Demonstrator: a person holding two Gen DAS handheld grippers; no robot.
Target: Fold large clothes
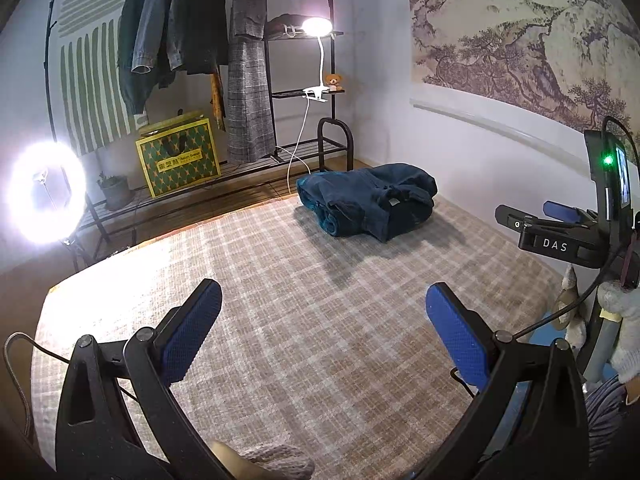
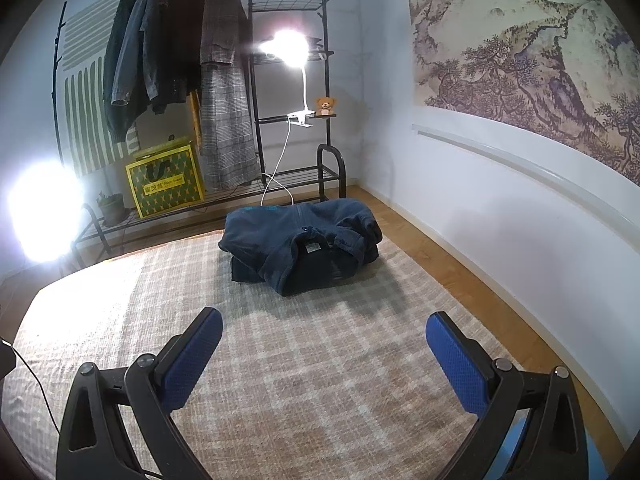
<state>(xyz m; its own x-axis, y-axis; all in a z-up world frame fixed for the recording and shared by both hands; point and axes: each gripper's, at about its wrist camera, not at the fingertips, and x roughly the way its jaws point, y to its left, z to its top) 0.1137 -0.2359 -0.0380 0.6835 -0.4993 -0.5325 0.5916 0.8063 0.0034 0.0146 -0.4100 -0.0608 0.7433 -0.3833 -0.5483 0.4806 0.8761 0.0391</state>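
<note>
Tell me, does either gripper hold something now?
Nothing. The left gripper and right gripper have open jaws, away from the folded jacket.

Dim room; ring light (image 1: 46, 192) and clip lamp (image 1: 316, 26) glare, edges fisheye-bent.

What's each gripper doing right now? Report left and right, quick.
Left gripper: open, fingers spread, holding nothing.
Right gripper: open, holding nothing; the folded jacket lies apart on the bed.
</note>
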